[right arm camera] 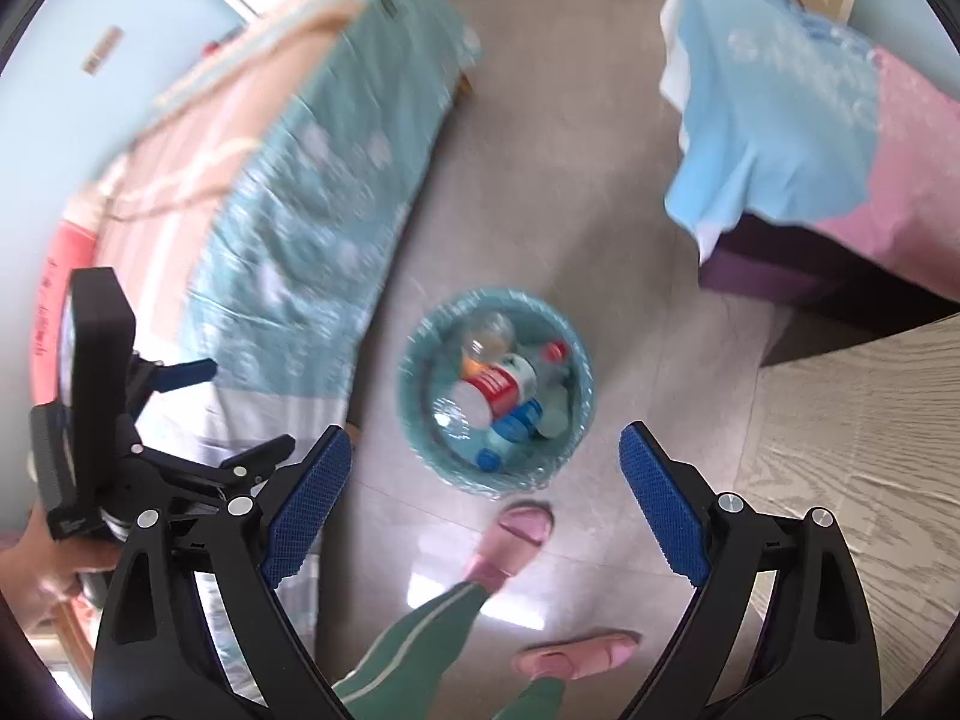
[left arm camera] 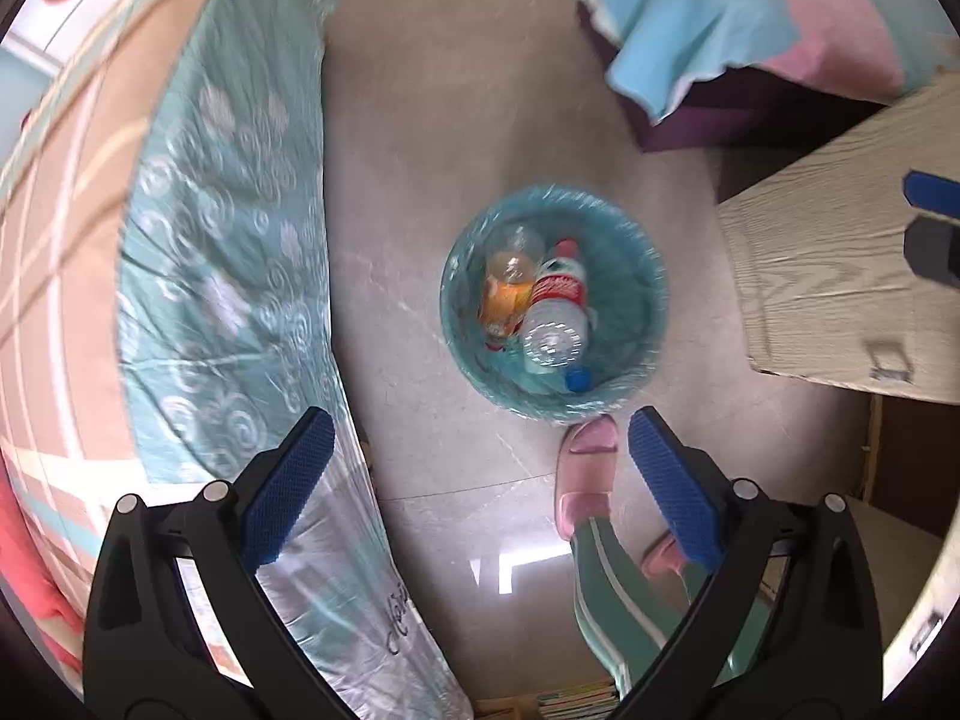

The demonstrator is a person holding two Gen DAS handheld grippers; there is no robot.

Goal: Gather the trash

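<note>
A round bin [left arm camera: 651, 300] lined with a teal bag stands on the grey floor; it also shows in the right wrist view [right arm camera: 420, 420]. Inside lie a clear bottle with a red label [left arm camera: 555, 312] [right arm camera: 501, 387], an orange-tinted bottle [left arm camera: 507, 288] [right arm camera: 483, 348] and a blue-capped bottle [right arm camera: 510, 429]. My left gripper [left arm camera: 480, 429] is open and empty, held high above the floor just near of the bin. My right gripper [right arm camera: 486, 450] is open and empty above the bin's near rim. The left gripper also shows at the left of the right wrist view [right arm camera: 198, 420].
A bed with a teal sheet [left arm camera: 228, 240] [right arm camera: 312, 210] lies to the left. A bed with blue and pink covers [left arm camera: 750, 18] [right arm camera: 810, 120] is at the far right. A wood-grain table [left arm camera: 840, 252] [right arm camera: 858, 420] stands right. The person's pink slippers [left arm camera: 585, 474] [right arm camera: 510, 546] are beside the bin.
</note>
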